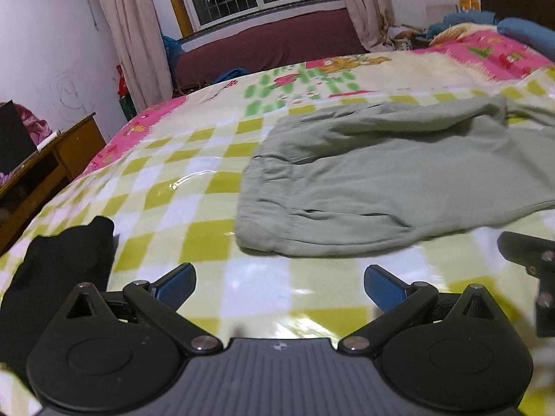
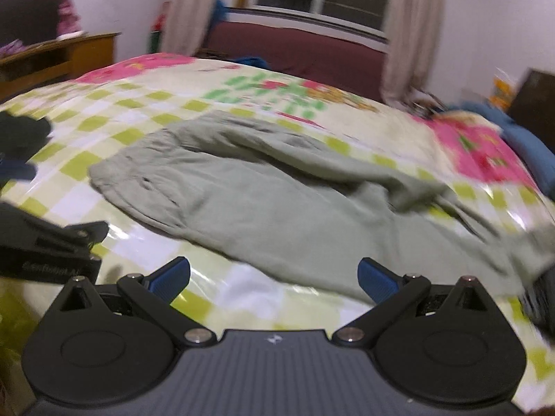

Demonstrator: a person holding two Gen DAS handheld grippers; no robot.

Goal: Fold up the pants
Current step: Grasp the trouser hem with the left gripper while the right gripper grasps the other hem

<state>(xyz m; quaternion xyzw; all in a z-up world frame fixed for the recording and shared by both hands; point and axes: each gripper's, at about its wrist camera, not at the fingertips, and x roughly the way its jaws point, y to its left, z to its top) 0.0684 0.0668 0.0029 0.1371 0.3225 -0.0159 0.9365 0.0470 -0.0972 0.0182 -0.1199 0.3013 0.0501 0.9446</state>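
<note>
Pale green pants [image 1: 364, 180] lie on the bed with the elastic waistband toward the left and the legs running off to the right. In the right wrist view the pants [image 2: 270, 204] stretch from centre left to the right edge, one leg folded over the other. My left gripper [image 1: 279, 286] hovers open just short of the waistband, nothing between its blue pads. My right gripper [image 2: 274, 279] is open too, close to the near edge of the pants. Part of the right gripper [image 1: 530, 267] shows at the right edge of the left wrist view.
The bed carries a glossy checked green, white and pink cover [image 1: 173, 187]. A black cloth [image 1: 62, 263] lies at the near left. A wooden desk [image 1: 41, 170] stands left of the bed. A maroon sofa [image 1: 270, 45], curtains and a window are behind. Blue bedding [image 2: 530, 152] lies at far right.
</note>
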